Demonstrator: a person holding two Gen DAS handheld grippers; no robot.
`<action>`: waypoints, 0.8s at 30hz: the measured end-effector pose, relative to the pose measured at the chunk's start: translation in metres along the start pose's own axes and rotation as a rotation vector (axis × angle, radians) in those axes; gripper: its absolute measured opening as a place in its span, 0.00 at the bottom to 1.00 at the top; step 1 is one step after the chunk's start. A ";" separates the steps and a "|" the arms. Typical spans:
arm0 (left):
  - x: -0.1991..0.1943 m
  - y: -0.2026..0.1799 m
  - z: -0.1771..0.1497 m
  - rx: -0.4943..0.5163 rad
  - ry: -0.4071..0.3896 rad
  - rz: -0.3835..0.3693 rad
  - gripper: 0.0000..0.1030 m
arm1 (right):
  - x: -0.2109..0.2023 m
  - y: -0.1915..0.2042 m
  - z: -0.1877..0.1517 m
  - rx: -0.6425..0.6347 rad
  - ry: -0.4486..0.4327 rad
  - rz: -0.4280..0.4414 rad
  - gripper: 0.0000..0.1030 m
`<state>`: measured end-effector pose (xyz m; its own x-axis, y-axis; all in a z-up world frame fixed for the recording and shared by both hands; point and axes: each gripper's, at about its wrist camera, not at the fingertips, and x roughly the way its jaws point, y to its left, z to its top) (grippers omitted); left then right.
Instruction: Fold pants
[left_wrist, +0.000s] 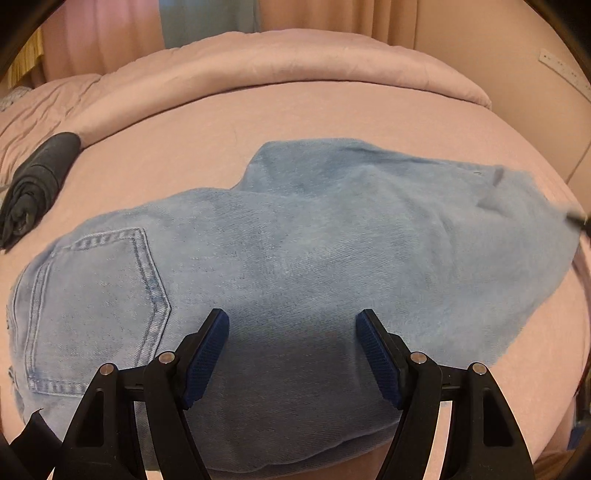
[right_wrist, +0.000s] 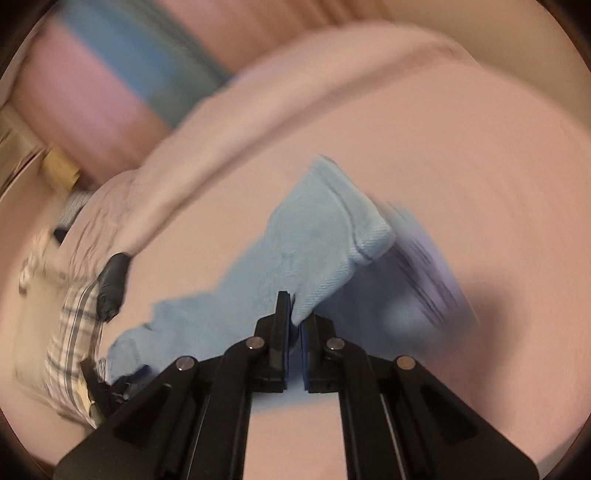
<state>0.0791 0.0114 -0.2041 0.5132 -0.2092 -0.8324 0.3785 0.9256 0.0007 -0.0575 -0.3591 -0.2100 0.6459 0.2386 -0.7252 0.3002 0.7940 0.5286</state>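
Light blue denim pants (left_wrist: 295, 258) lie across the pink bed, back pocket (left_wrist: 99, 295) at the left, legs running to the right. My left gripper (left_wrist: 291, 332) is open and hovers just above the pants' near side, empty. My right gripper (right_wrist: 295, 314) is shut on the pants' leg end (right_wrist: 314, 243) and holds it lifted above the bed; this view is blurred by motion. The right gripper's tip shows at the right edge of the left wrist view (left_wrist: 580, 219).
A dark rolled garment (left_wrist: 40, 181) lies at the left on the pink sheet (left_wrist: 332, 110); it also shows in the right wrist view (right_wrist: 112, 284). A pink duvet roll (left_wrist: 258, 62) runs along the back. A plaid-sleeved arm (right_wrist: 70, 339) is at left.
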 end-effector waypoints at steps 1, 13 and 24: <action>0.000 -0.001 0.002 -0.002 0.004 0.006 0.70 | 0.011 -0.014 -0.010 0.040 0.027 0.003 0.06; 0.002 -0.014 0.067 -0.001 -0.037 -0.055 0.70 | 0.014 -0.030 0.005 0.209 -0.057 0.002 0.06; 0.050 -0.019 0.069 0.008 0.009 0.032 0.70 | -0.008 -0.026 0.007 0.050 -0.119 -0.142 0.05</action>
<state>0.1506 -0.0386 -0.2076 0.5187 -0.1765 -0.8365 0.3682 0.9292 0.0323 -0.0660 -0.3858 -0.2147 0.6719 0.0556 -0.7385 0.4273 0.7854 0.4479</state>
